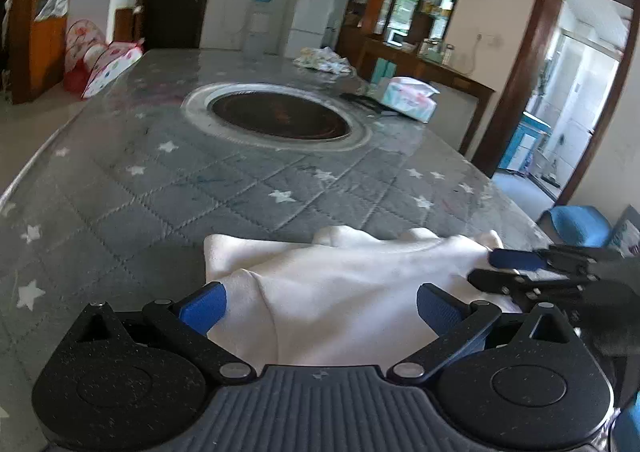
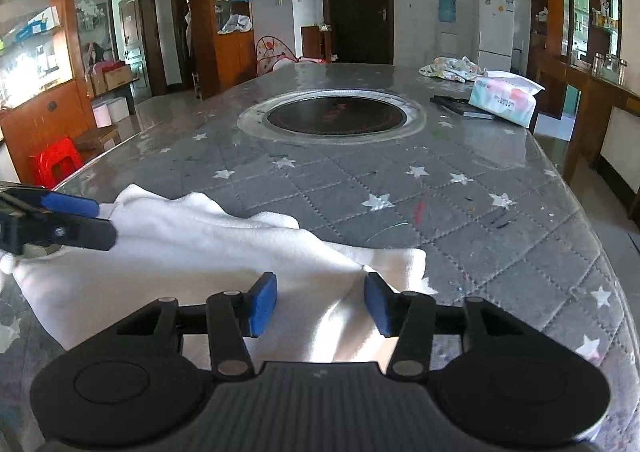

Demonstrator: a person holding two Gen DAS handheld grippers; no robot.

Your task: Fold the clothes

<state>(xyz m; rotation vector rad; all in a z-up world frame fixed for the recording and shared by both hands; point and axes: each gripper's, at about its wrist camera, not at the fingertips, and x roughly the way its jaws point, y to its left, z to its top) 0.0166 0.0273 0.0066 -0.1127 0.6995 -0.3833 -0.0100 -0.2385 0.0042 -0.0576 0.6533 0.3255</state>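
A white garment (image 1: pixel 340 292) lies rumpled on the near part of the grey quilted star-pattern table cover (image 1: pixel 200 191). My left gripper (image 1: pixel 320 306) is open wide over it, its blue pads apart and clear of the cloth. In the right wrist view the same white garment (image 2: pixel 192 252) spreads left and ahead. My right gripper (image 2: pixel 320 304) is open above a raised crease, and its pads do not press the cloth. The right gripper (image 1: pixel 504 266) shows at the right of the left wrist view. The left gripper (image 2: pixel 86 217) shows at the left edge of the right wrist view.
A round dark hotplate (image 2: pixel 336 117) sits in the table's middle. A tissue pack (image 2: pixel 504 99), a dark flat object (image 2: pixel 460 105) and a patterned cloth heap (image 2: pixel 450 67) lie at the far right. A red stool (image 2: pixel 54 165) stands left of the table. Blue stool (image 1: pixel 580 226) at right.
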